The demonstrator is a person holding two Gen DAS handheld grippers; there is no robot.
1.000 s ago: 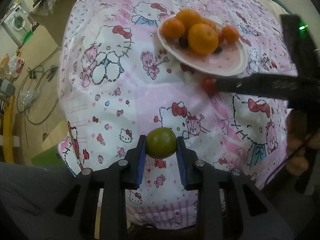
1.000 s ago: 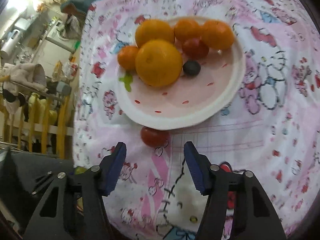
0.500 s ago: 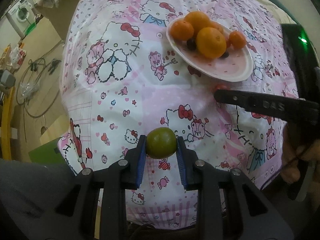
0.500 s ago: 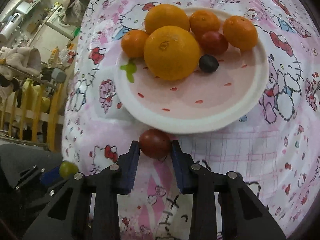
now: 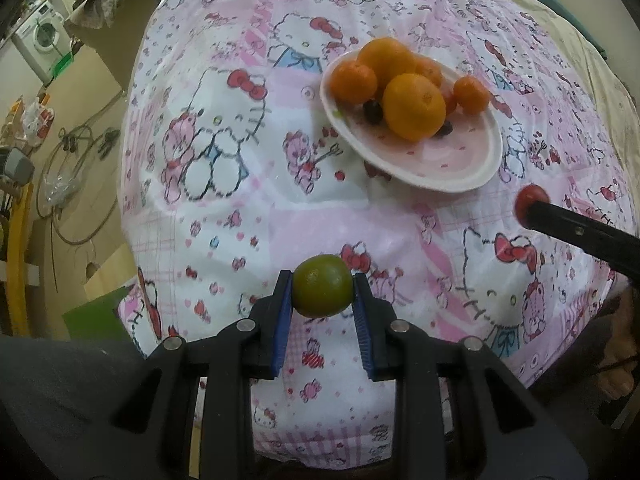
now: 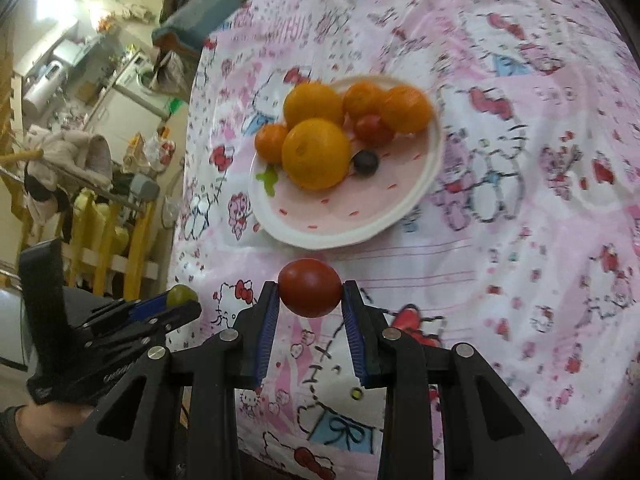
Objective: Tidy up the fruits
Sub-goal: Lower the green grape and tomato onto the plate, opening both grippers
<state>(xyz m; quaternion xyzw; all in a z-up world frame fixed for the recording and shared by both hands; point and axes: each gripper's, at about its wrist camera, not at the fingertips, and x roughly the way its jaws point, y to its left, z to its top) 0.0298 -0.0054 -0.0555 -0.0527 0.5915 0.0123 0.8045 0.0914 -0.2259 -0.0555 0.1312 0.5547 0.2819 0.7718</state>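
Green fruit (image 5: 323, 286) fills the left jaws; right jaws grip a red tomato (image 6: 310, 288).

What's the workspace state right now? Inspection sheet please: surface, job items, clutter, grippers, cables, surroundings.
Surface: pink cartoon-print tablecloth, wrinkled.
Job's things: plate holding five orange citrus fruits, a cherry tomato and dark berries; green fruit and red tomato held off the plate.
Clutter: nothing seen on the cloth.
Grippers: left gripper shut on green fruit; right gripper shut on red tomato, near the plate's front edge.
Cables: loops on the floor.
Surroundings: washing machine, yellow rack with clothes.
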